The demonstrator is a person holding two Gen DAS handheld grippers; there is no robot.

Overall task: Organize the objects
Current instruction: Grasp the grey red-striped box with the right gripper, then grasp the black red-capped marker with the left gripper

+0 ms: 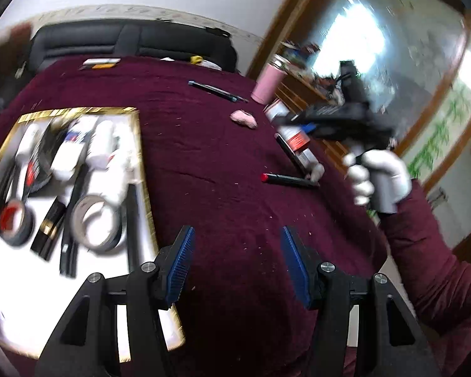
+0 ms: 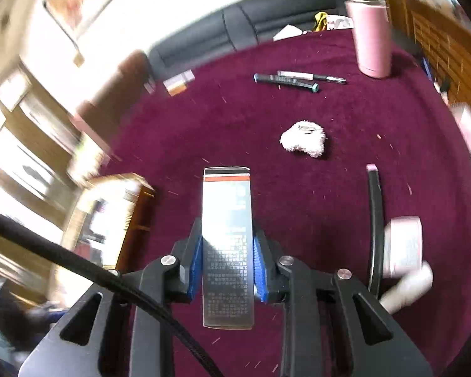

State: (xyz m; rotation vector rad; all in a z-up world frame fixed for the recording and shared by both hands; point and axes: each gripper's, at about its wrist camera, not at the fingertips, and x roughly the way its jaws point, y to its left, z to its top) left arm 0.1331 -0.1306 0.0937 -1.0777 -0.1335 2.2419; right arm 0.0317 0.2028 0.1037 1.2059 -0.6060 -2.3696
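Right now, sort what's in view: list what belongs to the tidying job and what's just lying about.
Job:
box clamped in the right gripper
tray with tape rolls
red-tipped pen
two pens
left gripper, empty

Lying about:
pink bottle
black sofa

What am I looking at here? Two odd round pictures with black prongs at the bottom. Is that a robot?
No robot: a person holds a hand tool with a two-finger claw in each hand, and each tool carries a wide-angle camera looking along its fingers. The left camera shows the left claw open and empty above a dark red cloth. A gold-edged tray with tape rolls lies to its left, and the gloved hand gripping the other tool is on the right. The right camera shows the right claw shut on a slim printed box. On the cloth lie pens, a fluffy pink pad and a pink bottle.
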